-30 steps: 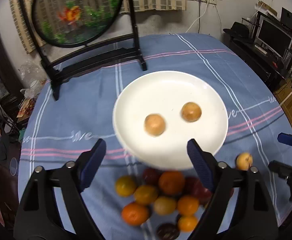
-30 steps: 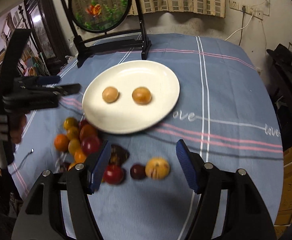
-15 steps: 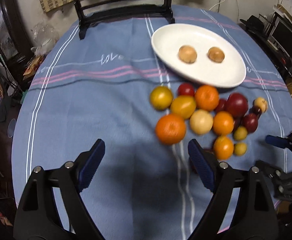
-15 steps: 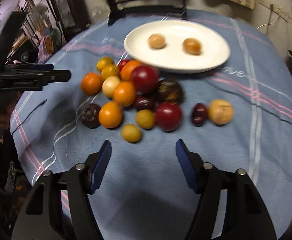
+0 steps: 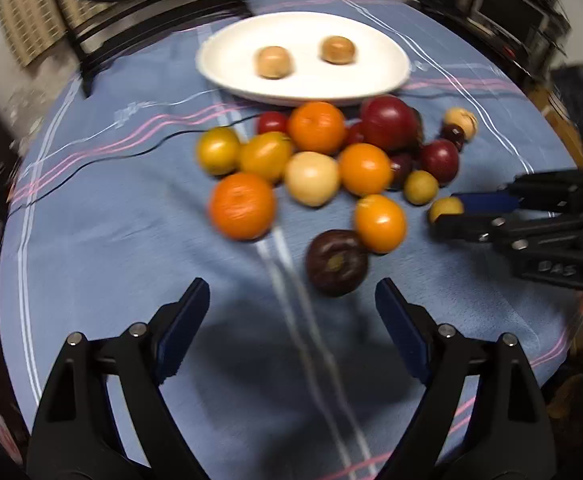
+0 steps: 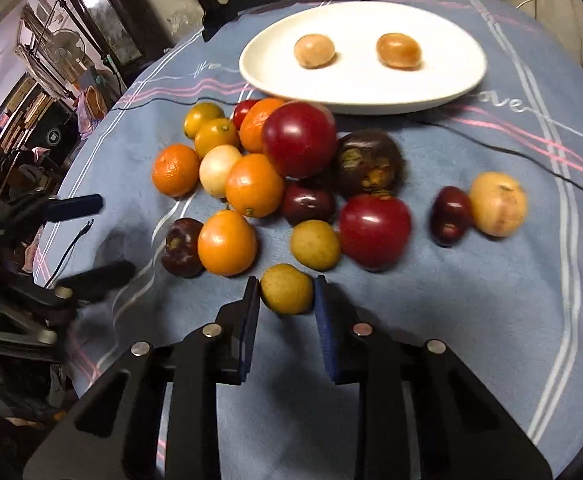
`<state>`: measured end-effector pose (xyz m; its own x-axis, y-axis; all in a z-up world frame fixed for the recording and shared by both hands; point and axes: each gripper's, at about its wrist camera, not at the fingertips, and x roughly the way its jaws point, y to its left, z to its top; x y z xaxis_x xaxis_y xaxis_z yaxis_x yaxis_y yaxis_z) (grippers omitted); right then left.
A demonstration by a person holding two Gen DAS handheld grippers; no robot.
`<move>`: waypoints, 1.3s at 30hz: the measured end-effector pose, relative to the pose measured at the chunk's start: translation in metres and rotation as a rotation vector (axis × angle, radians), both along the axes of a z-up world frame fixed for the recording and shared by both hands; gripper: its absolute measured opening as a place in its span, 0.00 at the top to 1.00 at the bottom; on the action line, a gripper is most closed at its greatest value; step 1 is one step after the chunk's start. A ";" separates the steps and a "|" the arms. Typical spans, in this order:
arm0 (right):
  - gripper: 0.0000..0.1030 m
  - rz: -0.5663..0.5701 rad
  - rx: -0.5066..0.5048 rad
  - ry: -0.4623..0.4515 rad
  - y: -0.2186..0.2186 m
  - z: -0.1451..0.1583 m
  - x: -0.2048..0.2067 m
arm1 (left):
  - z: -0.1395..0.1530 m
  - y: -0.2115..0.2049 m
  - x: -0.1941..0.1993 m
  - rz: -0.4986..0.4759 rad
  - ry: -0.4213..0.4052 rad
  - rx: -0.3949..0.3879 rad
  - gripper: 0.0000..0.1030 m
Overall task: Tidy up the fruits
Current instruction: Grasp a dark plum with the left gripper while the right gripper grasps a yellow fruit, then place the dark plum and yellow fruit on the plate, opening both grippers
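Fruits heaped on a blue tablecloth [image 5: 103, 240], just this side of a white plate [image 5: 395, 68] bearing two tan fruits [image 5: 273, 62]. Left wrist view: left gripper [image 5: 291, 324] wide open above bare cloth, nothing between the pads; dark purple fruit [image 5: 337, 262] just ahead of the right-hand finger, big orange [image 5: 241, 206] further left. Right gripper [image 5: 455, 214] at the right edge, closed on a small yellow-brown fruit [image 5: 445, 208].

Right wrist view: right gripper [image 6: 286, 300] just closed down, blue pads pressed to both sides of the small yellow-brown fruit [image 6: 287, 289], nearest of the heap. Red apple [image 6: 373, 230] and similar yellowish fruit [image 6: 315, 245] just beyond. Left gripper [image 6: 91, 240] at the left edge, fingers parted, empty. Plate [image 6: 451, 84] behind the heap.
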<state>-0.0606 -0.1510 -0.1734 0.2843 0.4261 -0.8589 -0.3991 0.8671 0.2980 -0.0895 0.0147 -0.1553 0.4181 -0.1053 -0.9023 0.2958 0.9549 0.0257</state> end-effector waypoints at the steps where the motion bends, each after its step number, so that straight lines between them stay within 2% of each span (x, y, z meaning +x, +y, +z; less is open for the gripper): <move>1: 0.73 -0.016 0.015 0.010 -0.006 0.001 -0.002 | -0.005 -0.007 0.003 -0.020 0.005 0.002 0.16; 5: 0.73 -0.071 0.040 0.029 -0.025 0.003 -0.009 | -0.017 -0.018 0.016 -0.052 0.012 0.001 0.17; 6: 0.73 -0.079 0.051 0.037 -0.027 0.004 -0.011 | -0.019 -0.019 0.018 -0.054 0.016 -0.001 0.22; 8: 0.73 -0.089 0.048 0.035 -0.030 0.004 -0.014 | -0.025 -0.021 0.021 -0.089 0.049 -0.036 0.36; 9: 0.73 -0.090 0.050 0.038 -0.031 0.004 -0.014 | -0.027 -0.021 0.021 -0.109 0.074 -0.073 0.52; 10: 0.73 -0.095 0.054 0.041 -0.032 0.004 -0.015 | -0.028 -0.021 0.021 -0.107 0.077 -0.068 0.59; 14: 0.73 -0.092 0.058 0.037 -0.036 0.007 -0.017 | -0.021 -0.011 0.020 -0.075 0.063 -0.098 0.59; 20: 0.73 -0.082 0.061 0.018 -0.036 0.019 -0.012 | 0.012 0.013 0.019 -0.037 0.004 -0.143 0.59; 25: 0.73 -0.074 0.089 -0.065 -0.041 0.058 0.003 | 0.058 0.022 0.046 0.001 -0.087 -0.188 0.59; 31: 0.73 -0.059 0.096 -0.204 -0.040 0.111 0.043 | 0.106 0.009 0.088 0.009 -0.185 -0.187 0.59; 35: 0.73 -0.056 0.093 -0.251 -0.037 0.127 0.073 | 0.114 -0.001 0.121 0.041 -0.202 -0.189 0.59; 39: 0.73 -0.057 0.086 -0.255 -0.030 0.124 0.104 | 0.105 -0.007 0.151 0.070 -0.178 -0.162 0.59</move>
<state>0.0429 -0.1813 -0.0493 0.5122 0.4718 -0.7177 -0.4224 0.8660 0.2678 0.0618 0.0075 -0.0505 0.5807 -0.2080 -0.7871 0.2333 0.9688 -0.0840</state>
